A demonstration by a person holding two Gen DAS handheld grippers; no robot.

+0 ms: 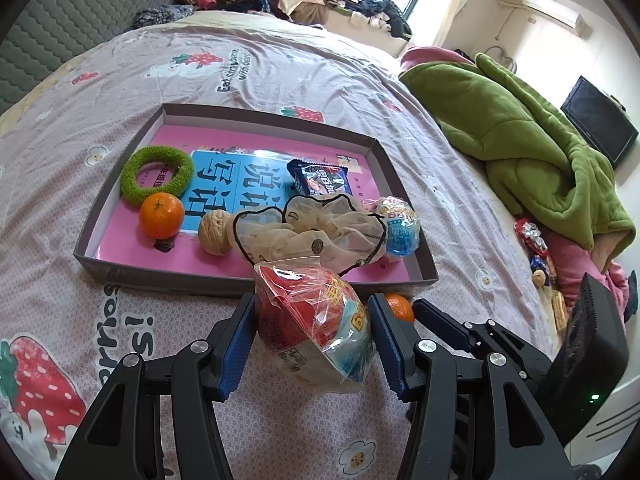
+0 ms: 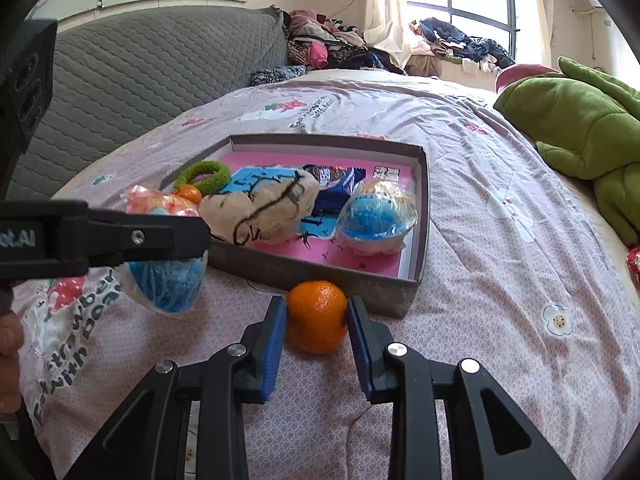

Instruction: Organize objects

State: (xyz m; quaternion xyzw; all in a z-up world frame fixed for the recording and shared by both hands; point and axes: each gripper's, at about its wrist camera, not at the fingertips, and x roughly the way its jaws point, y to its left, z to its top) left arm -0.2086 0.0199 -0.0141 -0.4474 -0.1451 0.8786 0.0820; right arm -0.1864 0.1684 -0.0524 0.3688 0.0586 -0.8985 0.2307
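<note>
So the right gripper (image 2: 316,320) is pinching the loose tangerine (image 2: 317,314) on the bedspread – just outside the tray's (image 2: 312,276) near wall, tray dead ahead – while the left gripper (image 1: 312,332), alongside, grips a wrapped snack bowl (image 1: 316,320) before that same wall.

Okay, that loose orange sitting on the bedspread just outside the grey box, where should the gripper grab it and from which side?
Grip the small round orange across its widest middle, coming from the near side and angled down, as the right gripper is. It rests on the pink bedspread against the shallow grey cardboard box, so its far side is blocked while both flanks are free.
</note>
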